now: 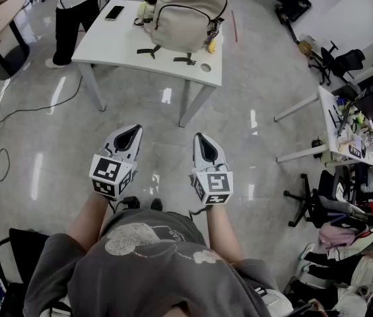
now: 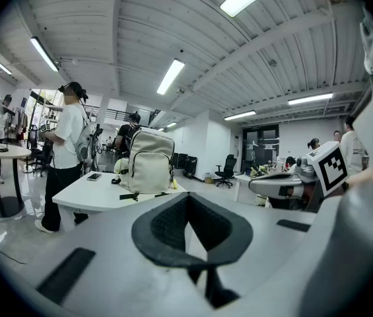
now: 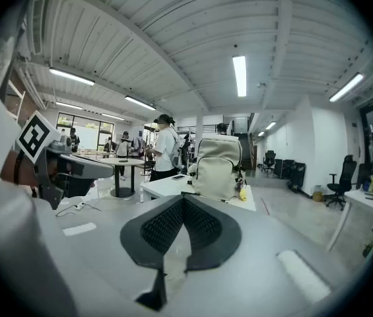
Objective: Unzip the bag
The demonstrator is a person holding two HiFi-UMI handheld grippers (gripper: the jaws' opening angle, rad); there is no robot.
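Note:
A beige backpack (image 1: 187, 13) stands upright on a white table (image 1: 117, 41) across the floor from me; it also shows in the left gripper view as the backpack (image 2: 148, 162) and in the right gripper view as the backpack (image 3: 217, 167). My left gripper (image 1: 133, 132) and right gripper (image 1: 199, 139) are held side by side over the floor, well short of the table. Both are shut with nothing between the pads. The left gripper (image 2: 186, 200) and right gripper (image 3: 183, 200) point toward the bag.
A phone (image 1: 114, 12) lies on the table's left part. A person (image 1: 74, 12) stands at its far left corner. A cable (image 1: 14, 121) trails on the floor at left. Desks and office chairs (image 1: 318, 200) crowd the right side.

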